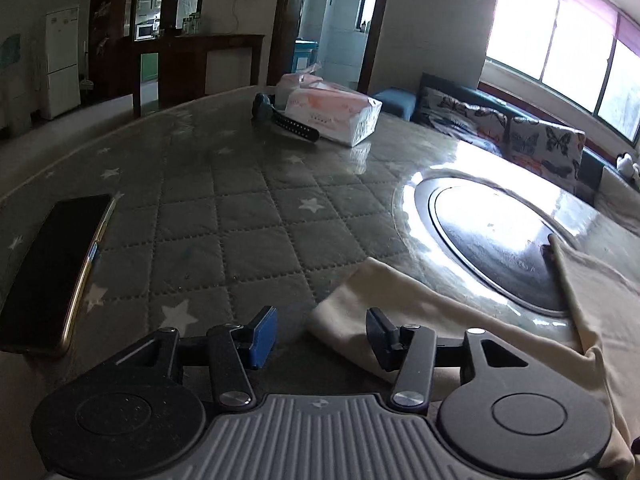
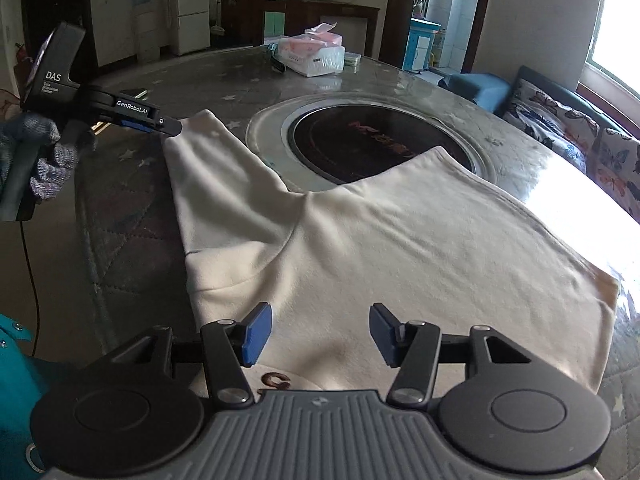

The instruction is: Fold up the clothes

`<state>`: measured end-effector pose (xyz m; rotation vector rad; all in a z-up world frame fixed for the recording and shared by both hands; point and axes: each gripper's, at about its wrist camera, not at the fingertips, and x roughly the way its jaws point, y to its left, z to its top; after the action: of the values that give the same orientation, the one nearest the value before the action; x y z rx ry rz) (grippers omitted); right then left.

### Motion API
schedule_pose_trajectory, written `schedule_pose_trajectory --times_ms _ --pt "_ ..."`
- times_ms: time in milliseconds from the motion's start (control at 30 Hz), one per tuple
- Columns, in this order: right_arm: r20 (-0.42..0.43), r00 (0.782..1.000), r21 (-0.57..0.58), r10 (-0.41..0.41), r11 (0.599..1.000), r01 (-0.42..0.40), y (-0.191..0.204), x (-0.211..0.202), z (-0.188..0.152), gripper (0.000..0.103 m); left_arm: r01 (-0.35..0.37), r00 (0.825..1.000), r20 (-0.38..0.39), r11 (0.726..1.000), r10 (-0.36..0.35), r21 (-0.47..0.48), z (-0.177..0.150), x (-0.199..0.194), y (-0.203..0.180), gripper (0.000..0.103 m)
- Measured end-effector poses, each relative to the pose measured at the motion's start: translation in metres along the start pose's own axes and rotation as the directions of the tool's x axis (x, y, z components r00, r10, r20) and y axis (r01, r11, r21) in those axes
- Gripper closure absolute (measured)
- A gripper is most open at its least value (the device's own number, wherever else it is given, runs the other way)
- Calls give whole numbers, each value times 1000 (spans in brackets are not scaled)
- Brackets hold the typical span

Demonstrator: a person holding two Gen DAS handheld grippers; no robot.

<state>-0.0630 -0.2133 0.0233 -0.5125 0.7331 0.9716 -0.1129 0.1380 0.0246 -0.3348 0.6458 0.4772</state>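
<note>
Lying near cream garment point(image 2: 360, 232), phone point(image 1: 52, 272), tissue pack point(image 1: 332, 114), cooktop point(image 2: 380, 144).

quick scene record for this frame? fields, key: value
garment: cream shirt, spread flat on table, one sleeve stretched out
left gripper: open, at sleeve cuff
right gripper: open, over shirt body
under shirt: edge of inset cooktop
also on table: phone, tissue pack
fold state: not started
</note>
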Motion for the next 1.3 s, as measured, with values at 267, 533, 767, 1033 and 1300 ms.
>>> schedule_pose_trajectory --times_ms 267,533,767,1033,1300 --pt "4 1000 -9 27 1000 -27 13 6 2 47 20 999 37 1000 -20 2 5 3 2 98" --pt "15 999 -17 51 999 -51 25 11 4 47 24 994 110 1000 -24 3 22 -2 7 98" --pt "32 997 -13 68 998 -67 28 12 8 48 47 994 97 998 -44 -34 21 2 11 98" --pt "56 997 5 57 998 -57 27 8 8 48 181 960 219 983 -173 -17 49 -41 -13 98" --pt "74 996 -1 55 998 -55 30 9 5 48 350 874 315 929 -370 122 79 -94 -75 98"
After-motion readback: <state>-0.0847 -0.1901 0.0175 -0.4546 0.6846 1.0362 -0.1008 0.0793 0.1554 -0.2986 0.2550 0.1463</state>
